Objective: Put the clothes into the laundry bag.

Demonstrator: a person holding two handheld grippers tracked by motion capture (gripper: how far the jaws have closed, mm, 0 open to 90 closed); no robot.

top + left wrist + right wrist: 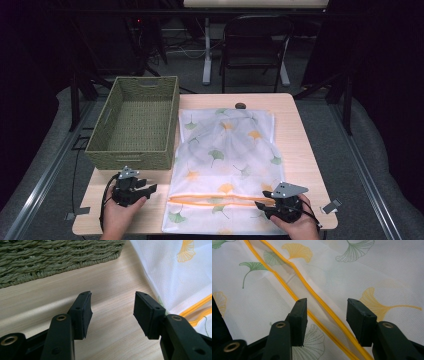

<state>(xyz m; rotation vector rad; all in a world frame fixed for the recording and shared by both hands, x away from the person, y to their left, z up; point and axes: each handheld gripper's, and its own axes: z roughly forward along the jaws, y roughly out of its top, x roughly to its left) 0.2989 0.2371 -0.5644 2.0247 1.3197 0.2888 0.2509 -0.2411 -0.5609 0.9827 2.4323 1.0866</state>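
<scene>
Mesh bag (pixel 225 165): flat on the tabletop (pixel 300 150), running from the far edge to the near edge, a bit right of centre; spread out like that probably so the opening is easy to get at.
Bag material: thin, see-through white mesh, printed with green and yellow ginkgo leaves; soft, wrinkly, bulging slightly toward the far end.
Orange trim (pixel 317 312): two narrow bands across the bag near the near edge, looks like the mouth or zipper line; slightly parted in the right gripper view.
Right hand-held gripper (pixel 270 206): near right corner, jaws spread wide, hovering right over the orange trim, gripping nothing; lined up as if to pinch that edge.
Left hand-held gripper (pixel 148 189): near left part of the tabletop, just beside the bag's left edge, jaws wide apart, empty, bare wood under them.
Basket (pixel 135 122): far left corner, woven olive-green fibre, rectangular, cut-out handles, nothing inside; likely waiting there for the bag.
Tabletop surface: pale wood grain, smooth, rounded corners.
</scene>
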